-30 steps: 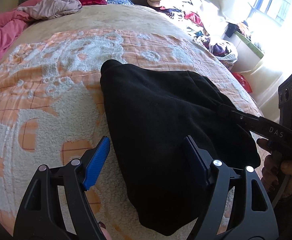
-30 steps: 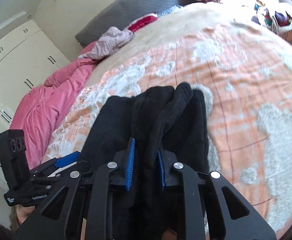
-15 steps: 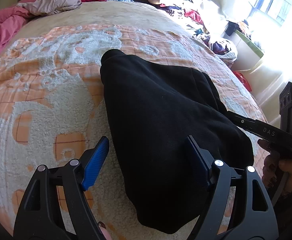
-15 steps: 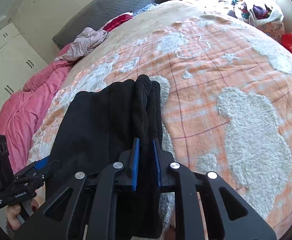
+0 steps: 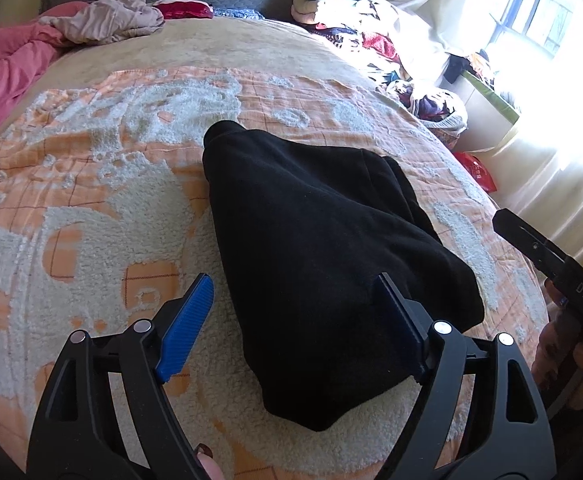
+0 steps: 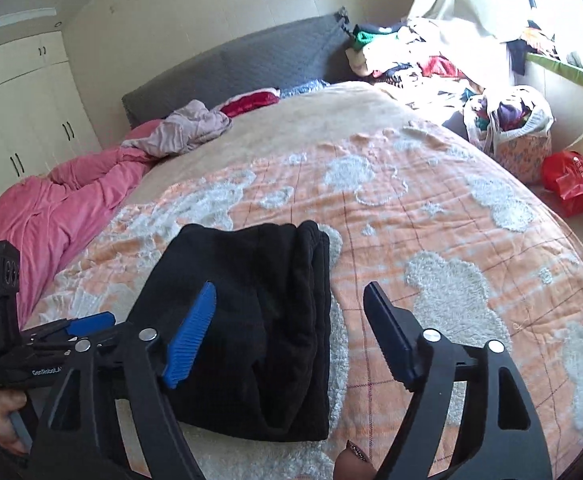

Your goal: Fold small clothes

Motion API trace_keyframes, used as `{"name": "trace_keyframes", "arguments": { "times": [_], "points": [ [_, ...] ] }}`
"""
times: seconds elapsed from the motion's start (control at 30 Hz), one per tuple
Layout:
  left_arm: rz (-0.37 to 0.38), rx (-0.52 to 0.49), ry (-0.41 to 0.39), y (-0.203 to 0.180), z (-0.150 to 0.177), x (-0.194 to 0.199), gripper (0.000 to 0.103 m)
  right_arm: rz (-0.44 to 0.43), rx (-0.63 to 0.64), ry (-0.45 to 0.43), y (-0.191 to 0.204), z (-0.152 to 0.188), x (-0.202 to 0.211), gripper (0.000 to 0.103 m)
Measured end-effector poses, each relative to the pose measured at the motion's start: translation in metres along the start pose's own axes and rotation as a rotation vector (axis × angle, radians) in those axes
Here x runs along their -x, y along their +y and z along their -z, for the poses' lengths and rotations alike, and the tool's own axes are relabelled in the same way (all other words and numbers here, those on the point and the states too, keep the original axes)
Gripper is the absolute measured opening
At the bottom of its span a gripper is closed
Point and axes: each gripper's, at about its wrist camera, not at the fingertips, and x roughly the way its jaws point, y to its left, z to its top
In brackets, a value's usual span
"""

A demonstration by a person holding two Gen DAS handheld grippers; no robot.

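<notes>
Item: black garment (image 6: 251, 320), small, thick fleece-like cloth, lying folded into a stacked bundle on the orange-and-white blanket (image 6: 431, 220) of the bed, near its front edge. In the right wrist view several layered edges are showing along the bundle's right side; in the left wrist view its near corner is tapering to a point.

Right gripper (image 6: 291, 336): jaws have just been opening and are standing wide, with nothing pressed between the pads; the left blue pad is hovering over the cloth, the right pad over bare blanket. The fold appears to be released.

Left gripper (image 5: 291, 320): jaws are standing open, straddling the bundle's near end, the pads apart from the cloth so far as can be told. Its jaws have been widening slightly.

Step in hand, as judged: letting go after a fold and checking the result. To do it well:
- The right gripper should be lifting clear straight away from the stacked edges, so that no pad is snagging the fleece and dragging a layer open.
- The layered right edge looks a little uneven; a light press or nudge there would be squaring it.
- The pointed near corner is wanting tucking or flattening before the piece is counted as done.

Surroundings: pink duvet (image 6: 51, 208) at the bed's left, grey headboard (image 6: 251, 64), clothes pile (image 6: 411, 52) by the window, red bag (image 6: 571, 180) on the floor.
</notes>
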Motion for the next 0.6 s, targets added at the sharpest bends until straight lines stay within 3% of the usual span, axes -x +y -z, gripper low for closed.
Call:
{"name": "trace_keyframes", "arguments": {
  "times": [0.13,0.2,0.23,0.43,0.6],
  "points": [
    [-0.005,-0.003,-0.046,-0.001,0.008,0.022,0.086,0.023,0.017,-0.096,0.007,0.006,0.033,0.097],
    [-0.006,0.0,-0.063,-0.001,0.012,0.033,0.087,0.037,0.032,-0.125,0.011,0.013,0.046,0.098],
    [-0.013,0.001,-0.072,-0.002,0.015,0.038,0.094,0.046,0.04,-0.136,0.011,0.016,0.051,0.098],
    [-0.01,-0.009,-0.108,0.0,0.036,0.066,0.093,0.073,0.077,-0.185,0.021,0.042,0.08,0.098],
    [-0.028,-0.023,-0.126,0.0,0.058,0.08,0.093,0.069,0.069,-0.173,0.028,0.063,0.093,0.098]
  ]
}}
